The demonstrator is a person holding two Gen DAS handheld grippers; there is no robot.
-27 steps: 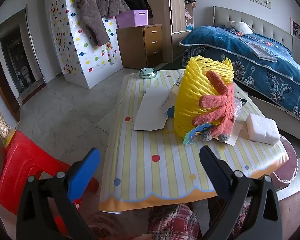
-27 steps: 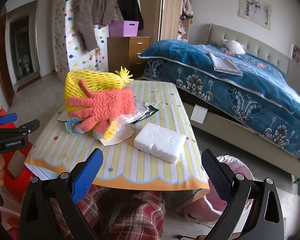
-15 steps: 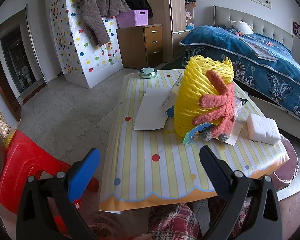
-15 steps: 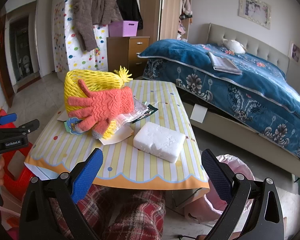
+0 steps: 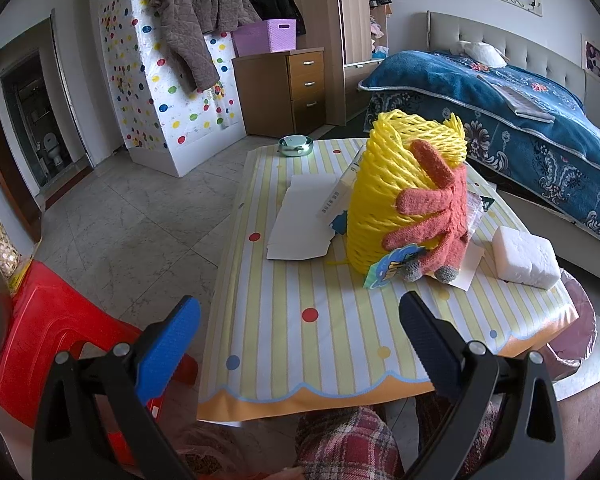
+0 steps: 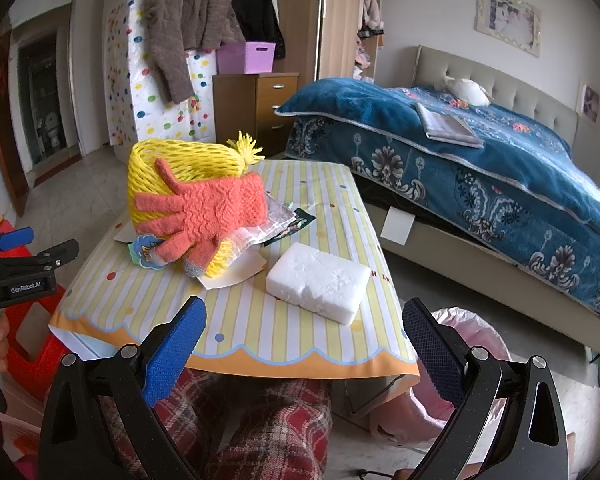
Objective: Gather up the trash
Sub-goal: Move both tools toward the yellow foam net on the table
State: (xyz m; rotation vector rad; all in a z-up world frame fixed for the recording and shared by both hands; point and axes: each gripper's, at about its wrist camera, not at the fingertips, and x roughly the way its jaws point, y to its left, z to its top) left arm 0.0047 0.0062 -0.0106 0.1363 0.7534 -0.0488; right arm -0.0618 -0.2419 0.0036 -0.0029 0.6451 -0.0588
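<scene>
On the striped table [image 5: 300, 344] [image 6: 260, 332] stands a yellow foam net [image 5: 384, 184] [image 6: 172, 168] with an orange glove [image 5: 436, 216] [image 6: 216, 208] draped over it. A white foam block [image 5: 526, 258] [image 6: 320, 282] lies to the right, near the table's corner. White card [image 5: 300, 216], a clear wrapper [image 6: 268, 220] and a small blue-green tag [image 5: 392, 268] [image 6: 146, 254] lie around the net. My left gripper [image 5: 300, 320] hangs open before the table's near edge. My right gripper [image 6: 304, 324] is open too, short of the foam block. Both hold nothing.
A pink-lined bin [image 6: 472, 340] [image 5: 576, 336] stands on the floor right of the table. A red plastic stool [image 5: 40, 332] is at the left. A round metal tin [image 5: 296, 146] sits at the table's far edge. A bed [image 6: 500, 168] fills the right side. Plaid-clad legs [image 6: 268, 420] are below.
</scene>
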